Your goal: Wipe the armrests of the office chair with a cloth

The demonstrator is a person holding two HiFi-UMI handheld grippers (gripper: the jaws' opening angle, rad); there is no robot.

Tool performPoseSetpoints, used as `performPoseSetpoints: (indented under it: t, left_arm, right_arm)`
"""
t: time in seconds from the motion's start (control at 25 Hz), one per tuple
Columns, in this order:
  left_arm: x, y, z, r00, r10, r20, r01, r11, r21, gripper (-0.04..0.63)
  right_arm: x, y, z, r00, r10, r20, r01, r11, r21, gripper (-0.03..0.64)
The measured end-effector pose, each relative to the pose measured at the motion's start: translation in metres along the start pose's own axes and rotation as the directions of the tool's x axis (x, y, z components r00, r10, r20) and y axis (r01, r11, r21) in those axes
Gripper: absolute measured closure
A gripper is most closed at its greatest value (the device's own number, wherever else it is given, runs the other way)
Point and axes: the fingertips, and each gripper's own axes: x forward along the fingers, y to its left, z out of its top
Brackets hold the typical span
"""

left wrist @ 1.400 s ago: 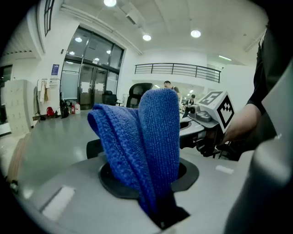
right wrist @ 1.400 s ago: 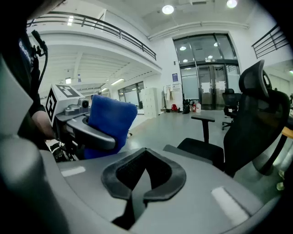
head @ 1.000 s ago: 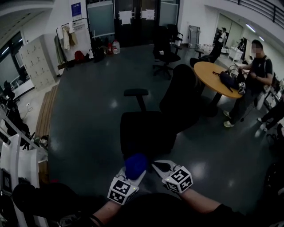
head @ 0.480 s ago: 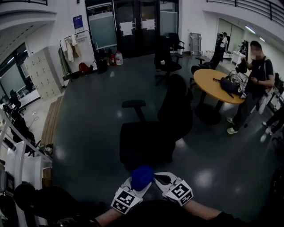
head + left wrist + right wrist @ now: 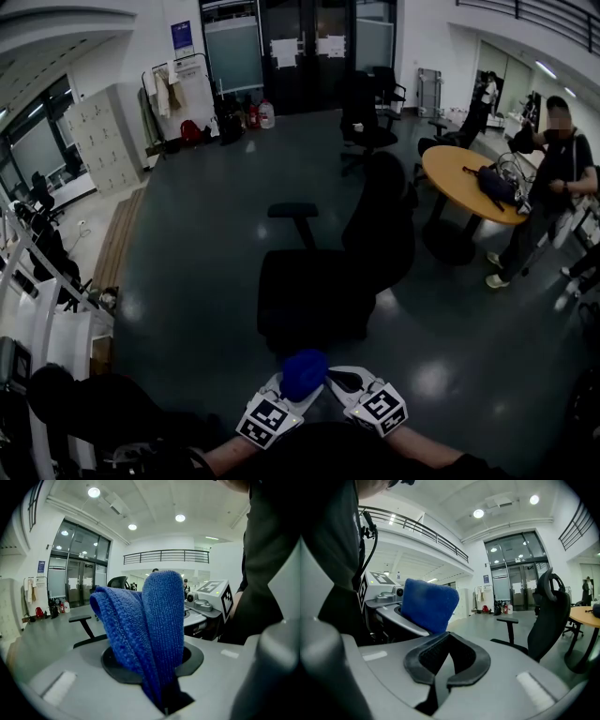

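Just before the office chair (image 5: 319, 291), the left gripper (image 5: 289, 392) clamps the bunched blue cloth (image 5: 304, 372), the right gripper (image 5: 349, 382) beside it closed on nothing; wiping seems not yet begun, so next the cloth must reach the chair's armrest (image 5: 292, 211).

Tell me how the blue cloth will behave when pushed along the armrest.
Probably floppy: the blue cloth folds over itself above the shut left gripper. Its nubby weave looks grippy, so it likely drags rather than slips, and may bunch.
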Motion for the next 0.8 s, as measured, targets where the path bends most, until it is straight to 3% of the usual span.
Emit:
performPoseSetpoints:
  t: [0.8]
  left_arm:
    - [-0.009,0.003,-0.012,1.0,-0.003,-0.003,0.003,1.0,-0.01,0.456]
  right_arm:
    - [0.011,0.007,-0.009,1.0,0.001,-0.021,0.0,1.0,0.002,0.614]
